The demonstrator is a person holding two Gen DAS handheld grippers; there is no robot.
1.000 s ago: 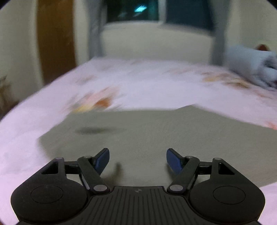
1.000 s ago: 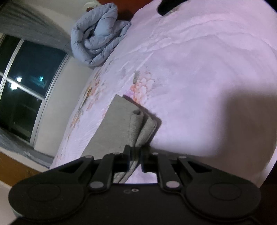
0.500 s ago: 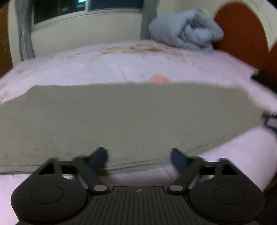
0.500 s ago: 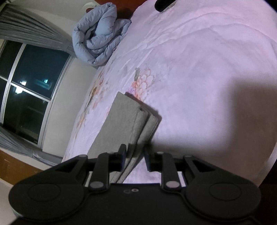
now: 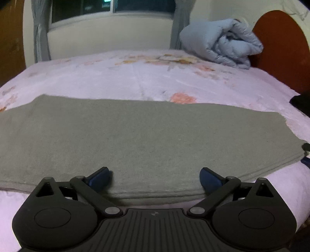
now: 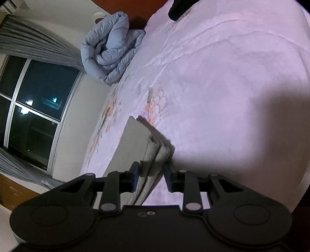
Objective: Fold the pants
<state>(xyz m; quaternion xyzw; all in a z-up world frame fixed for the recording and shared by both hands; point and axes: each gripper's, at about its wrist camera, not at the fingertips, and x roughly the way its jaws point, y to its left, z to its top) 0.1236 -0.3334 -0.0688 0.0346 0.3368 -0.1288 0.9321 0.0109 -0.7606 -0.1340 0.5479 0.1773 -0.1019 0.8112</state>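
Grey pants [image 5: 147,139] lie folded in a long flat band across the pink floral bedsheet [image 5: 135,77]. My left gripper [image 5: 155,172] hovers over the band's near long edge. Its jaws are still opening, spread wide, and the blue pads [image 5: 98,177] press on nothing. In the right wrist view the pants [image 6: 133,143] show their layered end. My right gripper [image 6: 151,168] straddles that end with its jaws opening. The cloth lies between the pads, and a gap shows on each side of it.
A rolled pale-blue duvet [image 5: 222,46] sits at the far corner by the reddish headboard [image 5: 281,48]. A dark window [image 5: 108,9] with grey curtains is behind the bed. A black object [image 6: 178,9] lies near the headboard. The bed's near edge is just under the left gripper.
The left gripper has swung sideways along the pants and spread its jaws wider. The right gripper, shut on the pants' end a second ago, has parted its jaws and let the cloth go.
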